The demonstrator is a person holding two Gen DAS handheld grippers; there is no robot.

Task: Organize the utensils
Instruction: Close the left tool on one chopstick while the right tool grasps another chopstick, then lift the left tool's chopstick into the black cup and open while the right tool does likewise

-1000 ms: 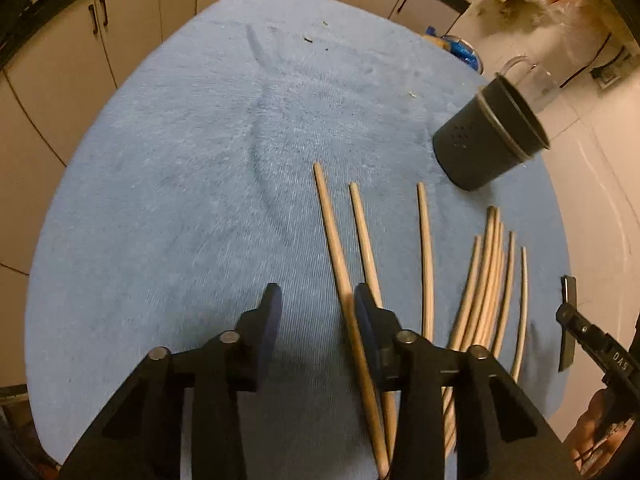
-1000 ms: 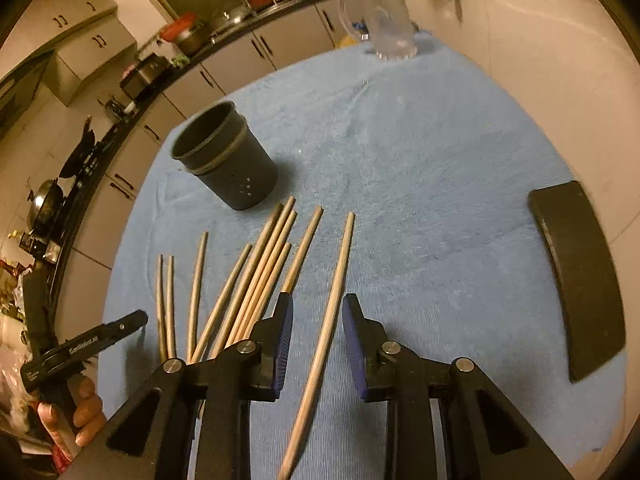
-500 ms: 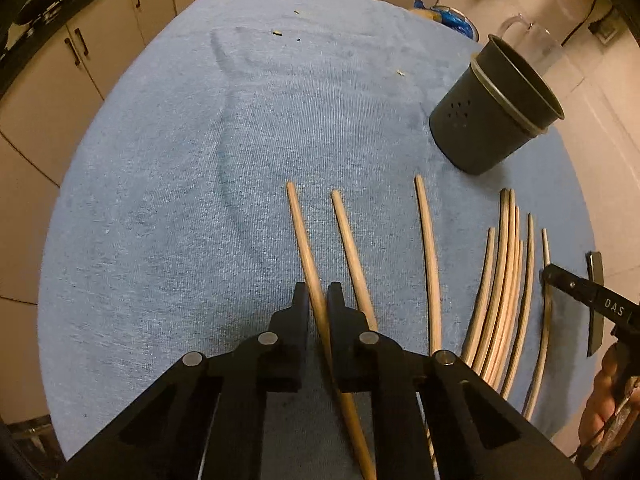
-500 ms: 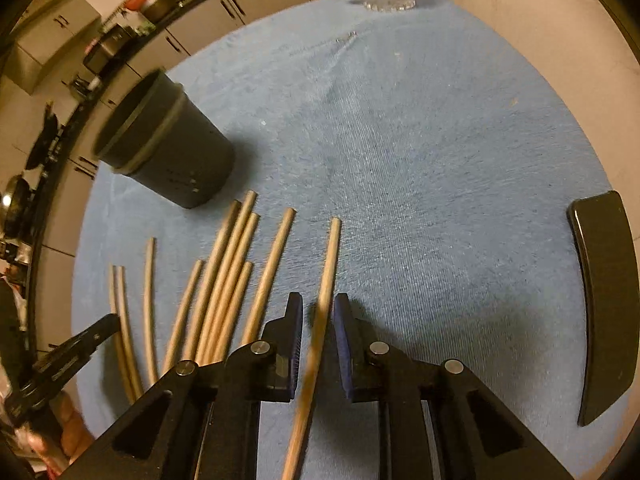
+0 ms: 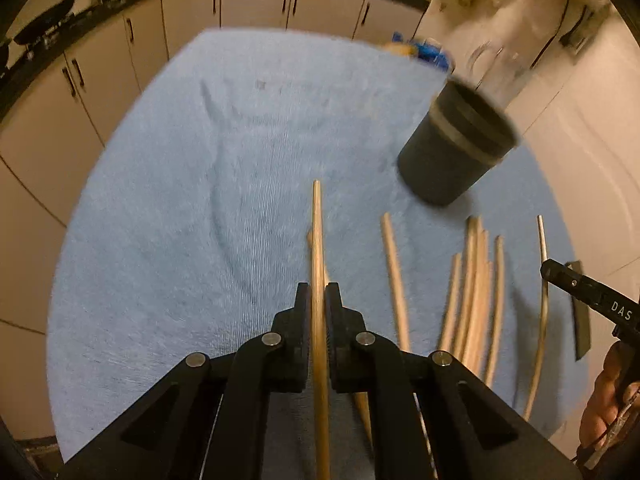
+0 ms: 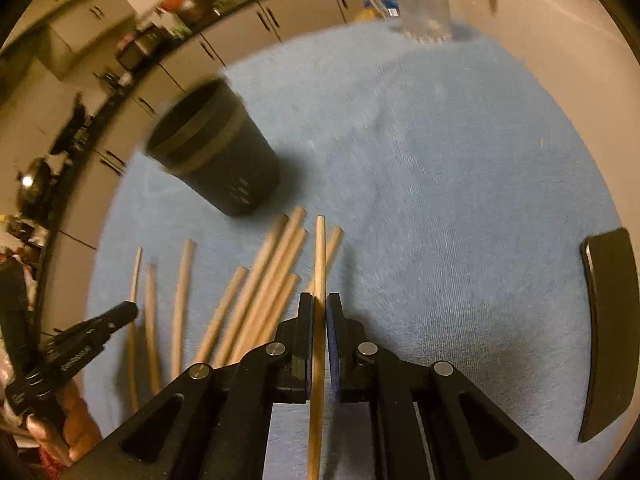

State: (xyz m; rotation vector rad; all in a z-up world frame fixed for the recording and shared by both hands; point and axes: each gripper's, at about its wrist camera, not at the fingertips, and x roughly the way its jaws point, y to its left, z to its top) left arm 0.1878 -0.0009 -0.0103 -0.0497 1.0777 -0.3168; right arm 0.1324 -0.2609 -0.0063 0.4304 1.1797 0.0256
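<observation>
In the left wrist view, the left gripper (image 5: 318, 300) is clamped on a wooden chopstick (image 5: 317, 236), which juts forward over the blue cloth (image 5: 180, 220). More chopsticks (image 5: 474, 288) are spread to the right, near a dark cup (image 5: 452, 152) that appears blurred.

In the right wrist view, the right gripper (image 6: 319, 308) is clenched on another chopstick (image 6: 319, 252). Its jaws have just been closing. The loose chopsticks (image 6: 256, 292) are seen left of it, below the cup (image 6: 218, 152).

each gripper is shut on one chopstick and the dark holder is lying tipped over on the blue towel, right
Not quite: the dark holder stands upright on the blue towel, as the right wrist view shows. The left gripper and right gripper are each shut on one chopstick.
</observation>
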